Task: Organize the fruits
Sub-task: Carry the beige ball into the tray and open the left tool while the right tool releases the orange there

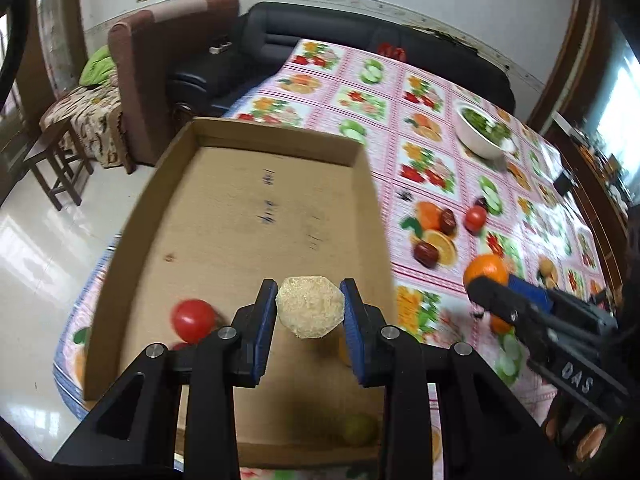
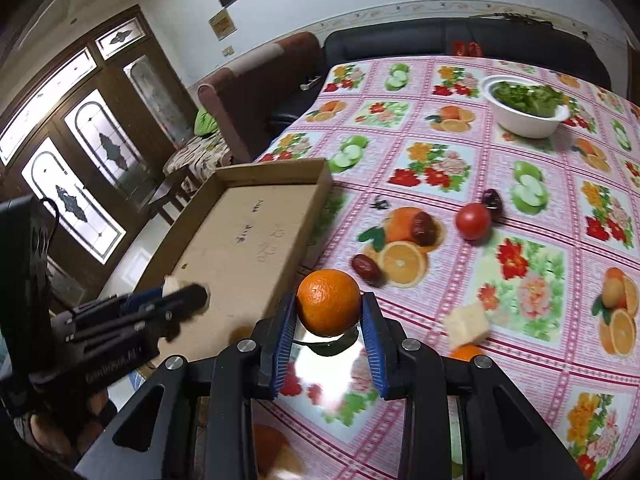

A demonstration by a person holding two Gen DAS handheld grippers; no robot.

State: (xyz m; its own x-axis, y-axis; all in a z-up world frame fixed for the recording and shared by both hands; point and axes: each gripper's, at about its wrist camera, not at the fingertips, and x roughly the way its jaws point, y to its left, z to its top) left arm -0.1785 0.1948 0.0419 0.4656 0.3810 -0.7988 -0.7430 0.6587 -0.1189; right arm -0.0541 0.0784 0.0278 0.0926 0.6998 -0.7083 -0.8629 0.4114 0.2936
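Task stage: mid-way, by my reading; both claws are carrying fruit toward or over the cardboard tray (image 1: pixel 256 216).
Already in tray: a red tomato (image 1: pixel 193 320) at about 8 o'clock of the tray floor in the left wrist view, and a greenish fruit (image 1: pixel 360 429) near the tray's near edge at 5 o'clock; something orange shows just behind the right-hand finger, too hidden to name.
Still on tablecloth (image 2: pixel 500 240): a second tomato (image 2: pixel 473 221), a dark fruit (image 2: pixel 492 199) touching it at its 1 o'clock, two brown dates (image 2: pixel 424 227) (image 2: pixel 366 268), and a pale chunk (image 2: pixel 468 325) at 3 o'clock of the held orange.
Left claw (image 1: pixel 310 312): clamped on a pale, rough, round fruit (image 1: pixel 309 306), held above the tray floor; both blue pads (image 1: pixel 267 320) press its sides.
Right claw (image 2: pixel 329 312): clamped on an orange (image 2: pixel 328 301), hanging over the tablecloth just beside the tray's right wall.
Not part of the job, apparently: white bowl of greens (image 2: pixel 524 106) at 1 o'clock, well apart.
Left to do: set both held fruits into the tray, then gather the loose ones.
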